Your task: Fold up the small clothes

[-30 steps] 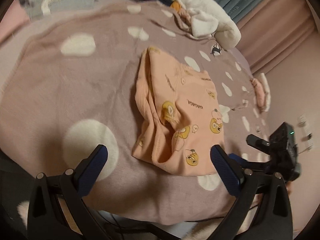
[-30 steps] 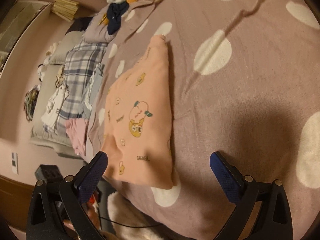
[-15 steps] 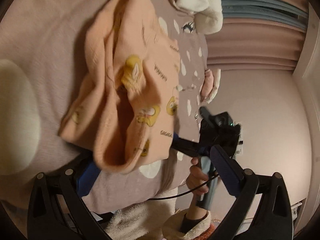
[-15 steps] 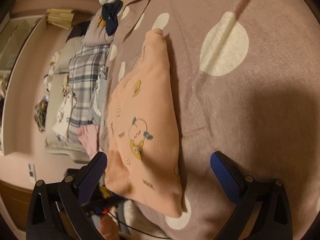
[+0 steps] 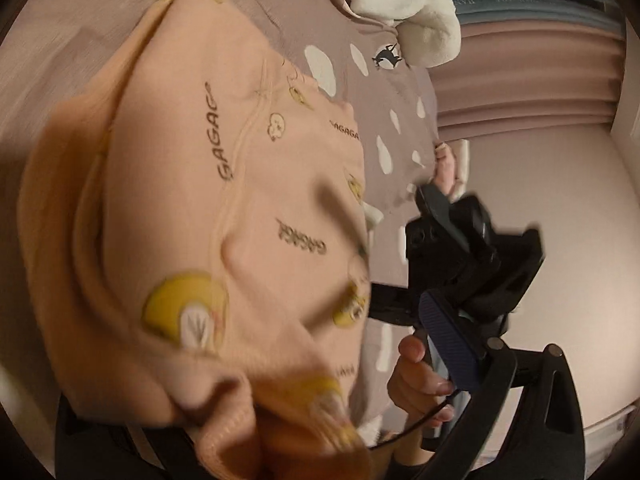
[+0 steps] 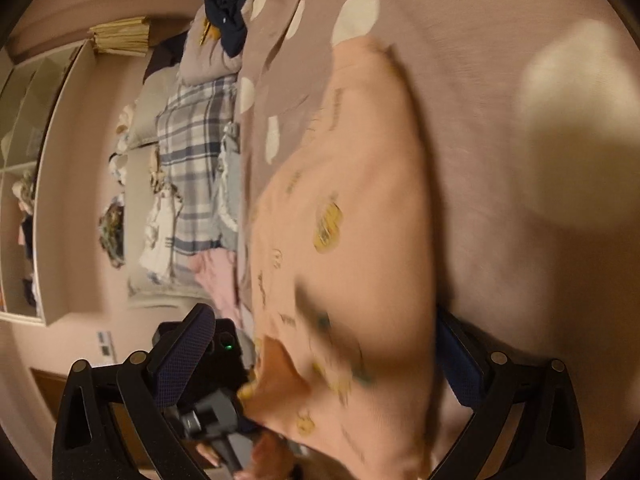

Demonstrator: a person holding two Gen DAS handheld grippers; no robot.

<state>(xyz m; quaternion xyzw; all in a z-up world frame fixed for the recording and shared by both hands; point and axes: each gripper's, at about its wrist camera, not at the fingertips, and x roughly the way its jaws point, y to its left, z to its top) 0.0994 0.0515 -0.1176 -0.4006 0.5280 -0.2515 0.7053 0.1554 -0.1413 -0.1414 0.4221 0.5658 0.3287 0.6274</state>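
My left gripper (image 5: 256, 364) is pushed in at the near edge of the folded peach garment (image 5: 224, 208) — its fingers are spread, the right pad (image 5: 448, 344) bare beside the cloth, the other buried under it, so I cannot tell whether anything is pinched. My right gripper (image 6: 320, 364) has its jaws wide apart too, straddling the garment's near edge from the other side, with one blue pad (image 6: 182, 356) free in the air. The garment lies on the mauve polka-dot blanket (image 6: 500, 60), close to its near edge. A white fleece bundle (image 5: 412, 4) sits at the blanket's far edge, and plaid cloth (image 6: 196, 168) lies past its side edge.
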